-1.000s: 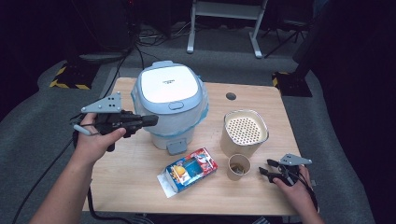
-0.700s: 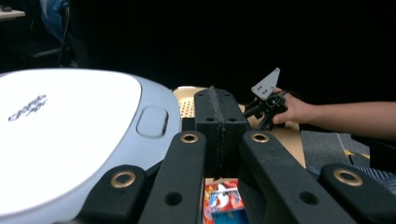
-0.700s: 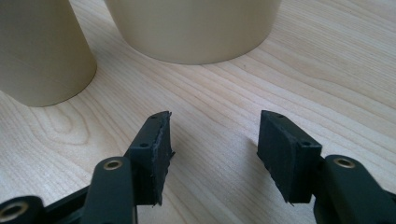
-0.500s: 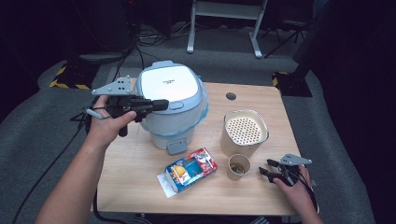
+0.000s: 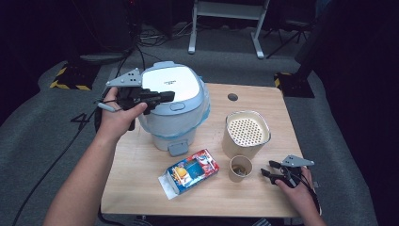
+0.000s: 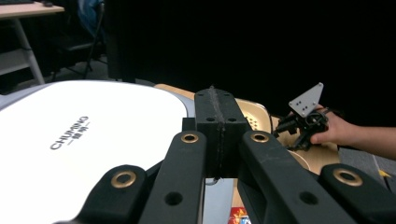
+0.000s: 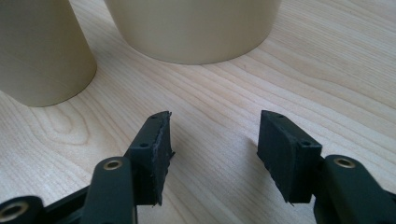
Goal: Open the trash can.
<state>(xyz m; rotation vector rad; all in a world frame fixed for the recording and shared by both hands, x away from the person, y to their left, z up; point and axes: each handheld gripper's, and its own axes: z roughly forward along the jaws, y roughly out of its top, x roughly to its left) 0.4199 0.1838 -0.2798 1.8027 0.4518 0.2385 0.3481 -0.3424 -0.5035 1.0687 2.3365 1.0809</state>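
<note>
Wooden tabletop (image 5: pixel 141 174) carried a rice cooker (image 5: pixel 176 110); left claw (image 5: pixel 164 96), closed and empty, hovered over its lid, likely next pressing; right claw (image 5: pixel 267 170) rested open, empty.

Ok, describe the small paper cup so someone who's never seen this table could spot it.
Start at the big white cooker, then go to the table's near right. The small cup stands just in front of the wider beige container with the perforated top; it is open-topped and much smaller.

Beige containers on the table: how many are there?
2. The large perforated-lid container stands right of the rice cooker; the small open cup sits just in front of it, near the right tool. Others may hide behind the cooker.
</note>
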